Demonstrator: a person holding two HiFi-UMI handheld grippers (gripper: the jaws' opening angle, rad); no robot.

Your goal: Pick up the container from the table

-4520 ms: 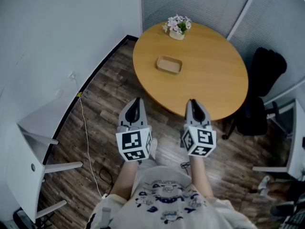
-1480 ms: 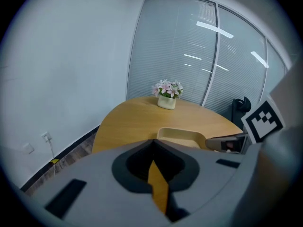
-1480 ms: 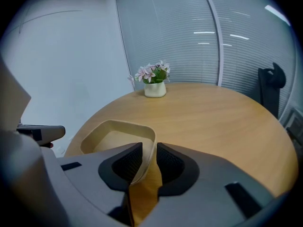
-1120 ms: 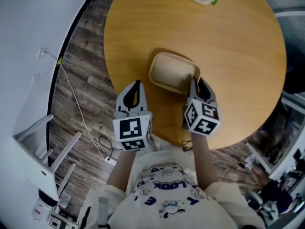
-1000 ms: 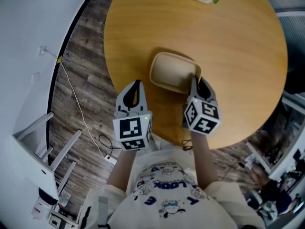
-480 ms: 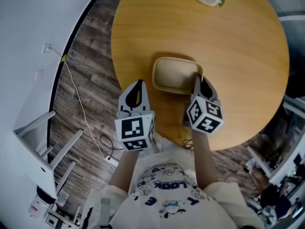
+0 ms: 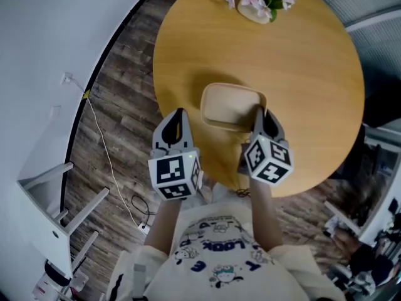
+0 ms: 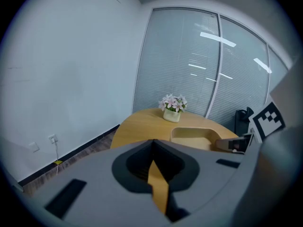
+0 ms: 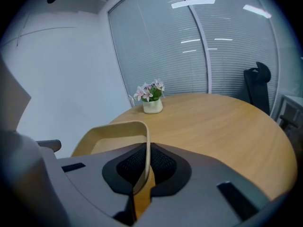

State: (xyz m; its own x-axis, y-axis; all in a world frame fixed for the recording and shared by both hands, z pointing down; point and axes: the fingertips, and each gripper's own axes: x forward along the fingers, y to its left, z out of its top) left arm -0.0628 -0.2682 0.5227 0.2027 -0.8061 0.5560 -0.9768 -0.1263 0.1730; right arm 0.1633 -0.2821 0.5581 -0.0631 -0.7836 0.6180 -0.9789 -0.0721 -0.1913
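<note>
Two jaws of my right claw (image 9: 141, 176) are pinched on the container (image 9: 111, 132), its thin right-hand wall running up between them. My left claw (image 8: 154, 173) is closed on nothing, just left of the container. The grasp looks made, so I judge the lift comes next: straight up and level, since a one-sided hold may let it tip. Only my right gripper view shows that pinch. Only the head view shows the table (image 7: 307, 74) under the container and the flower pot (image 7: 255, 12) well beyond it.
</note>
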